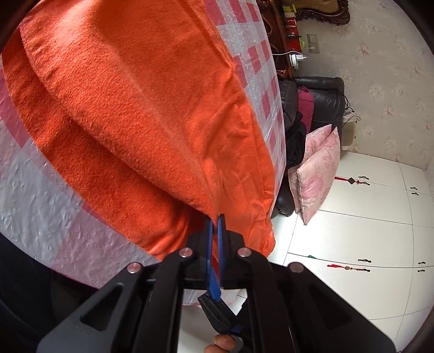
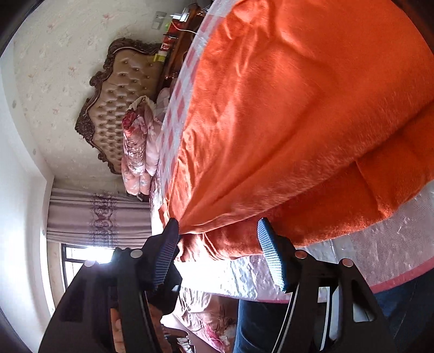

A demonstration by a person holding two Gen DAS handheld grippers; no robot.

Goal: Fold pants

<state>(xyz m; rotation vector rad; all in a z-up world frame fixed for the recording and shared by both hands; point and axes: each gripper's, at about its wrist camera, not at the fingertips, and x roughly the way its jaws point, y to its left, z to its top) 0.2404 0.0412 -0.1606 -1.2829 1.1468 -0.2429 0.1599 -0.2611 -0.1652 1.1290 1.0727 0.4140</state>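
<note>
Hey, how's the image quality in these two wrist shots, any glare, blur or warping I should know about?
Right wrist view: the window is blown out white, with glare spilling between the fingers onto the checked cover; the orange pants look slightly soft. Left wrist view: even light, sharp fleece texture on the pants. Both views: strong fisheye bending and dark corners.

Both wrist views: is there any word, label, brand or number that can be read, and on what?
None can be read.
The red and yellow items on the wooden shelf may carry print, but it is too small and blurred.
The orange pants and checked cover show no text.
</note>
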